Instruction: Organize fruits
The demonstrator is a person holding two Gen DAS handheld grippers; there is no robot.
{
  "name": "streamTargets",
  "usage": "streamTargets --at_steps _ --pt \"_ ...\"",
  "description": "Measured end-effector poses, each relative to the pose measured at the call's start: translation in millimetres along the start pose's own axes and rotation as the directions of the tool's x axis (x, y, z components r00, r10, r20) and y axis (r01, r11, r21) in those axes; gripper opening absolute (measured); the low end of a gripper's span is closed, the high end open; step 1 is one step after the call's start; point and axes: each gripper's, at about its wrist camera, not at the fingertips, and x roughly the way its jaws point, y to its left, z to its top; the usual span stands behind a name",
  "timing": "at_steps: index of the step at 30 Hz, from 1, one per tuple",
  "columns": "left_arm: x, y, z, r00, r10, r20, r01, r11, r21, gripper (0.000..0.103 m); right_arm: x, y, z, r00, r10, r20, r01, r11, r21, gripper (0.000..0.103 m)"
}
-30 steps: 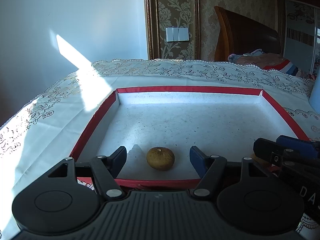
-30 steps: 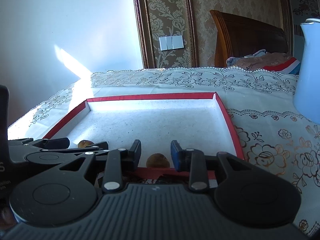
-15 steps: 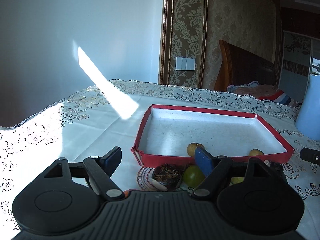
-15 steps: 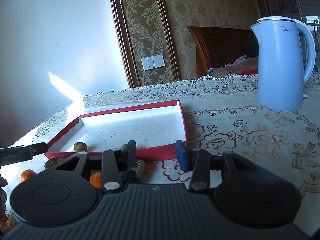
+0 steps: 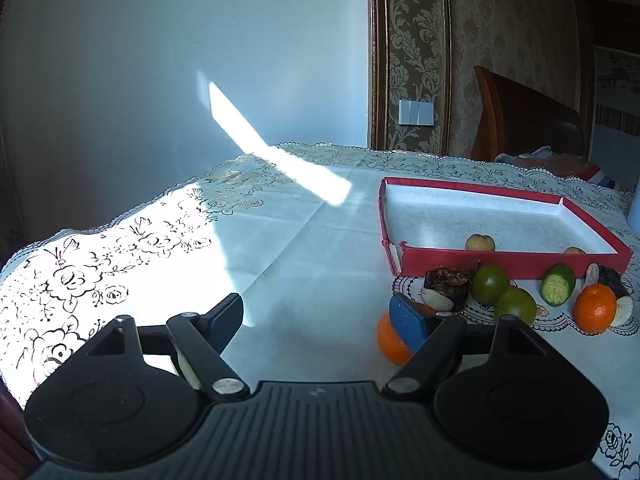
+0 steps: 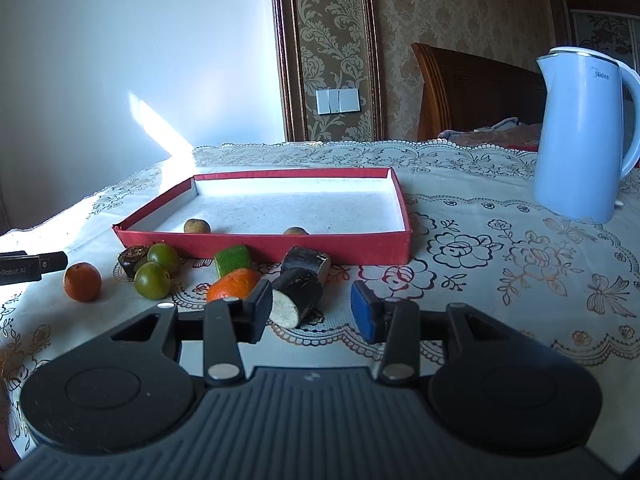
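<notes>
Two brown fruits [image 6: 197, 226] sit in the red box [image 6: 264, 246] by its near wall. On the tablecloth [image 6: 500, 280] just outside: two oranges [image 6: 82, 281], two green fruits [image 6: 152, 280] (plus cut pieces). Left gripper [image 5: 316, 322] and right gripper [image 6: 316, 308] both spread, holding nothing.

The left gripper [image 5: 316, 322], black with blue finger pads, hovers with its jaws spread wide and nothing between them. The right gripper [image 6: 312, 310], of the same build, is likewise parted and empty, pointing level along its two fingers.
</notes>
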Motion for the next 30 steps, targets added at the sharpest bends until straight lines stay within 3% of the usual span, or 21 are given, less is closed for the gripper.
streamTargets --at_steps 2,9,16,24,30 --pt "-1 -1 -2 1.000 -0.002 0.005 0.002 1.000 0.006 0.080 1 -1 0 1.000 -0.002 -0.007 0.002 1.000 0.008 0.047" --pt "-4 -4 -1 1.000 -0.006 0.014 0.006 1.000 -0.004 0.080 2 -3 -1 1.000 -0.001 -0.006 0.001 1.000 0.020 0.047" --pt "-16 -11 -4 0.996 -0.086 0.040 0.084 0.996 0.039 0.080 3 -1 -1 1.000 0.006 -0.017 -0.006 1.000 0.010 0.047" --pt "14 -30 -6 0.996 -0.086 -0.036 0.088 0.995 0.041 0.082 5 27 1 0.992 0.125 -0.017 -0.125 0.991 -0.046 0.047" --pt "27 -35 -4 0.994 -0.066 -0.090 0.070 0.997 0.036 0.081 20 50 11 0.992 0.120 -0.033 -0.124 0.982 -0.141 0.047"
